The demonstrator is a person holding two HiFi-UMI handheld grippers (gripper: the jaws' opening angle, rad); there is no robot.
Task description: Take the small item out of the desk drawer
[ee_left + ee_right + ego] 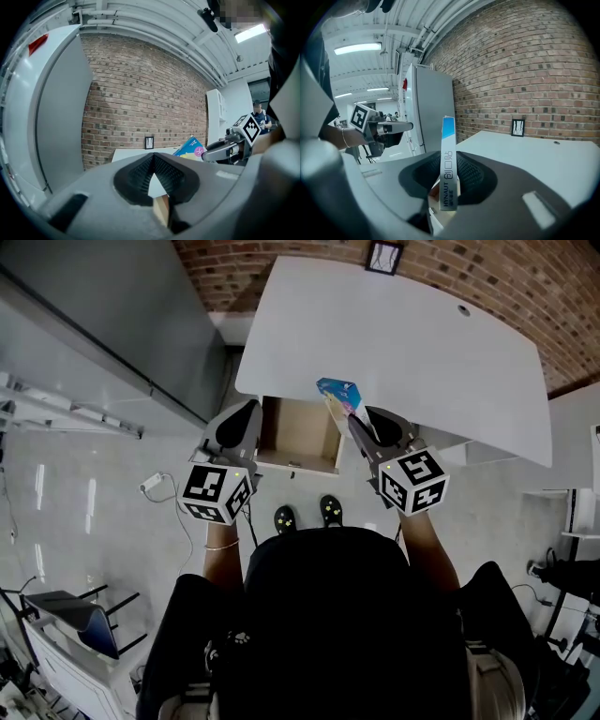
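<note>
**Item: small box, held clear of the open drawer**

- Small box (pixel 448 164): flat carton with a blue upper end and printed lettering down its narrow white edge. It stands upright on edge between the right jaws and rises well above them. In the head view it sits over the desk's near edge, just beyond the drawer's right front corner.
- Right gripper (pixel 356 425): jaws clamped on the lower part of the small box, one ribbed pad on each broad face. Its marker cube faces the person, and the person's forearm runs back from it.
- Left gripper (pixel 151 161): jaws together at the tips, with nothing between the pads. A pale strip of desk and a wooden edge show through the gap below. In the head view it hovers at the drawer's left front corner, apart from the right gripper, and a bracelet shows on the wrist behind it.
- Drawer (pixel 298 432): pulled out from under the desk towards the person, with a light wooden interior and a white front panel.
- Desk (pixel 403 343): a white top with a curved far edge, set against a brick wall (pixel 469 273).
- Picture frame (pixel 384 256): small and dark-edged, at the far side of the desk by the wall.
- Shoes (pixel 307 515): a dark pair on the pale floor just below the drawer front
</note>
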